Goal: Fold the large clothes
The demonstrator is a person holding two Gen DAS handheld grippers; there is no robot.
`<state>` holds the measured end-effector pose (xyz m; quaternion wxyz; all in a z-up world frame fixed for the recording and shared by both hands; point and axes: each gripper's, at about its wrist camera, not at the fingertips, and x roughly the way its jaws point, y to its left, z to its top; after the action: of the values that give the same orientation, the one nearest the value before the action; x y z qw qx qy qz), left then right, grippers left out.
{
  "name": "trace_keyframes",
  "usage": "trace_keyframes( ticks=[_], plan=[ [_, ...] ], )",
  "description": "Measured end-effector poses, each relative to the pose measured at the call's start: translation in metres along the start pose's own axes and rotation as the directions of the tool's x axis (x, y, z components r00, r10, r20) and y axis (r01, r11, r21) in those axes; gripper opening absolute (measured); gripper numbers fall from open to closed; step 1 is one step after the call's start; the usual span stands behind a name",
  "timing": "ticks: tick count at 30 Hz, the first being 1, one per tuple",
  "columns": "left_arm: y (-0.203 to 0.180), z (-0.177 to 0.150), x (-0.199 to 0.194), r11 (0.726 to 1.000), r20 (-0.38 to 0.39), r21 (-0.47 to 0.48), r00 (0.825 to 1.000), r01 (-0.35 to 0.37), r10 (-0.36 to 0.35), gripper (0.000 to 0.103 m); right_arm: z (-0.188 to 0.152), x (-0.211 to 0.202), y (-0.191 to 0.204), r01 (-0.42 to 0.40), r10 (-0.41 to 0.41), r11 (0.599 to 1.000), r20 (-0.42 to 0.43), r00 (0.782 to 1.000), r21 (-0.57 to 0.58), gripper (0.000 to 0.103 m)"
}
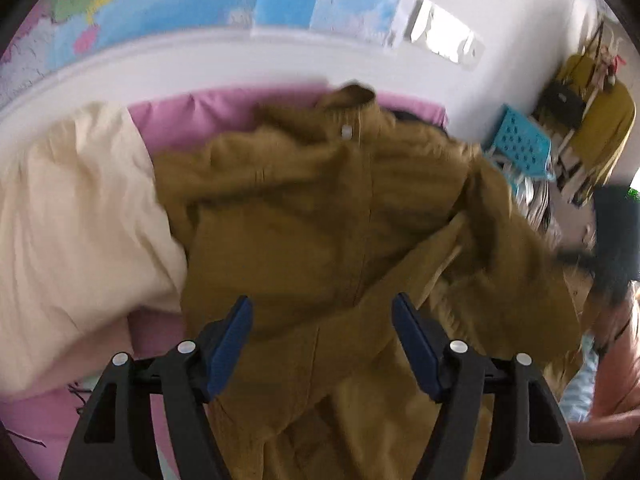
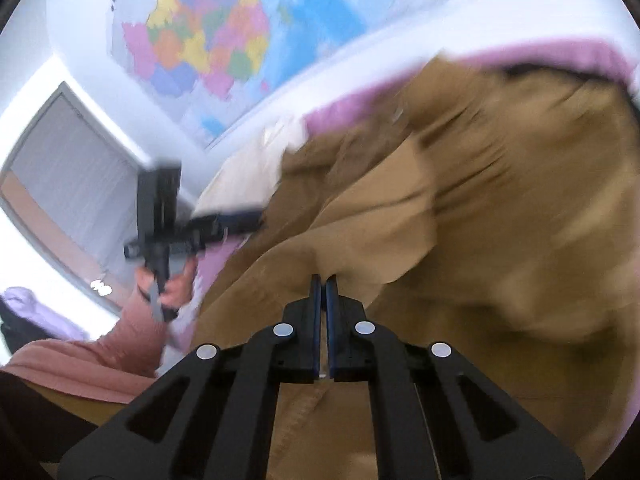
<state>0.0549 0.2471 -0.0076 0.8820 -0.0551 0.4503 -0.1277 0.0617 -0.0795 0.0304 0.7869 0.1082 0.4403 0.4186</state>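
Left wrist view, from left to right: I see a cream quilt (image 1: 76, 216) bunched on the pink bed sheet (image 1: 208, 110), then the mustard-brown jacket (image 1: 320, 208) spread front-up across the bed, its collar toward the white wall (image 1: 512, 40) that carries the map (image 1: 168, 4). My left gripper (image 1: 322, 320) hovers over the jacket's lower front with its jaws spread and nothing between them. A turquoise basket (image 1: 520, 148) stands beyond the bed at right. Right wrist view, from left to right: a hand (image 2: 172, 284) in a pink sleeve (image 2: 92, 356) carries the left gripper (image 2: 224, 224) at the jacket's (image 2: 500, 248) edge. My right gripper (image 2: 324, 284) has its jaws pressed together; the blurred cloth lies close around the tips, so I cannot tell whether a fold is pinched.
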Motion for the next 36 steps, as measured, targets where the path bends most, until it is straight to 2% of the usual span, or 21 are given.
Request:
trace_keyframes(
  ticks=[2, 3, 4, 6, 7, 10, 11, 14, 16, 17, 18, 21, 22, 23, 25, 27, 29, 30, 34, 35, 36],
  plan=[
    [0.000, -0.011, 0.010, 0.999, -0.033, 0.025, 0.999, -0.039, 0.040, 0.070, 0.000, -0.011, -0.018, 0.120, -0.121, 0.992, 0.012, 0.993, 0.032, 0.004],
    [-0.001, -0.016, 0.014, 0.997, -0.048, 0.045, 0.996, -0.069, 0.071, 0.069, -0.002, -0.015, -0.028, 0.207, -0.208, 0.977, 0.013, 0.978, 0.061, 0.008],
    [0.000, -0.020, 0.019, 0.994, -0.063, 0.060, 0.994, -0.089, 0.093, 0.069, -0.005, -0.016, -0.033, 0.264, -0.266, 0.962, 0.014, 0.964, 0.069, 0.016],
    [0.000, -0.029, 0.025, 0.992, -0.091, 0.089, 0.991, -0.095, 0.103, 0.069, -0.013, -0.023, -0.038, 0.345, -0.350, 0.935, 0.046, 0.936, 0.080, 0.046],
    [-0.001, -0.030, 0.023, 0.989, -0.084, 0.111, 0.990, -0.102, 0.111, 0.069, -0.017, -0.030, -0.037, 0.338, -0.345, 0.937, 0.077, 0.936, 0.089, 0.064],
    [0.005, -0.019, 0.007, 0.993, -0.035, 0.090, 0.997, -0.072, 0.075, 0.069, -0.026, -0.043, -0.019, 0.294, -0.296, 0.955, 0.147, 0.944, 0.037, 0.072],
    [0.009, -0.012, 0.003, 0.994, -0.013, 0.075, 0.997, -0.078, 0.079, 0.069, -0.027, -0.044, -0.009, 0.298, -0.295, 0.955, 0.162, 0.942, 0.005, 0.082],
    [0.023, 0.016, 0.001, 0.989, 0.033, 0.045, 0.990, -0.138, 0.137, 0.068, -0.029, -0.032, 0.026, 0.289, -0.269, 0.948, 0.152, 0.951, -0.135, 0.091],
    [0.034, 0.037, 0.013, 0.982, 0.019, 0.032, 0.982, -0.188, 0.188, 0.053, -0.037, -0.023, 0.037, 0.321, -0.302, 0.922, 0.116, 0.946, -0.218, 0.093],
    [0.036, 0.044, 0.018, 0.973, 0.019, 0.038, 0.973, -0.230, 0.229, 0.049, -0.039, -0.014, 0.040, 0.350, -0.334, 0.903, 0.102, 0.937, -0.249, 0.093],
    [0.039, 0.052, 0.026, 0.953, 0.024, 0.050, 0.954, -0.299, 0.298, 0.043, -0.043, -0.005, 0.041, 0.370, -0.363, 0.885, 0.077, 0.928, -0.283, 0.093],
    [0.036, 0.067, 0.043, 0.899, 0.063, 0.148, 0.911, -0.411, 0.407, 0.028, -0.049, 0.009, 0.030, 0.370, -0.380, 0.882, 0.022, 0.925, -0.293, 0.083],
    [0.038, 0.068, 0.044, 0.888, 0.070, 0.171, 0.904, -0.427, 0.421, 0.014, -0.050, 0.012, 0.025, 0.368, -0.386, 0.883, -0.002, 0.923, -0.292, 0.067],
    [0.039, 0.070, 0.047, 0.871, 0.085, 0.212, 0.896, -0.443, 0.435, 0.006, -0.049, 0.013, 0.021, 0.352, -0.374, 0.890, -0.021, 0.927, -0.288, 0.040],
    [0.042, 0.075, 0.046, 0.868, 0.099, 0.239, 0.900, -0.435, 0.424, 0.003, -0.042, 0.009, 0.013, 0.348, -0.366, 0.898, -0.020, 0.930, -0.270, 0.023],
    [0.057, 0.082, 0.035, 0.911, 0.092, 0.203, 0.933, -0.360, 0.348, 0.002, -0.027, -0.004, 0.005, 0.303, -0.313, 0.919, -0.001, 0.950, -0.252, 0.016],
    [0.076, 0.091, 0.019, 0.951, 0.103, 0.140, 0.960, -0.275, 0.262, 0.001, -0.007, -0.018, -0.003, 0.303, -0.304, 0.929, 0.029, 0.952, -0.214, 0.010],
    [0.086, 0.095, 0.012, 0.961, 0.110, 0.107, 0.964, -0.254, 0.242, 0.001, 0.002, -0.024, -0.008, 0.286, -0.283, 0.939, 0.043, 0.958, -0.194, 0.010],
    [0.121, 0.106, -0.010, 0.961, 0.134, -0.003, 0.952, -0.276, 0.274, 0.001, 0.057, -0.030, -0.050, 0.244, -0.240, 0.968, 0.066, 0.968, -0.058, 0.008],
    [0.123, 0.104, -0.015, 0.948, 0.139, -0.005, 0.938, -0.319, 0.316, 0.001, 0.065, -0.023, -0.057, 0.260, -0.258, 0.965, 0.049, 0.965, -0.040, 0.008],
    [0.124, 0.103, -0.019, 0.950, 0.150, -0.006, 0.939, -0.311, 0.308, 0.001, 0.071, -0.017, -0.063, 0.279, -0.278, 0.960, 0.032, 0.960, -0.031, 0.008]
  ],
)
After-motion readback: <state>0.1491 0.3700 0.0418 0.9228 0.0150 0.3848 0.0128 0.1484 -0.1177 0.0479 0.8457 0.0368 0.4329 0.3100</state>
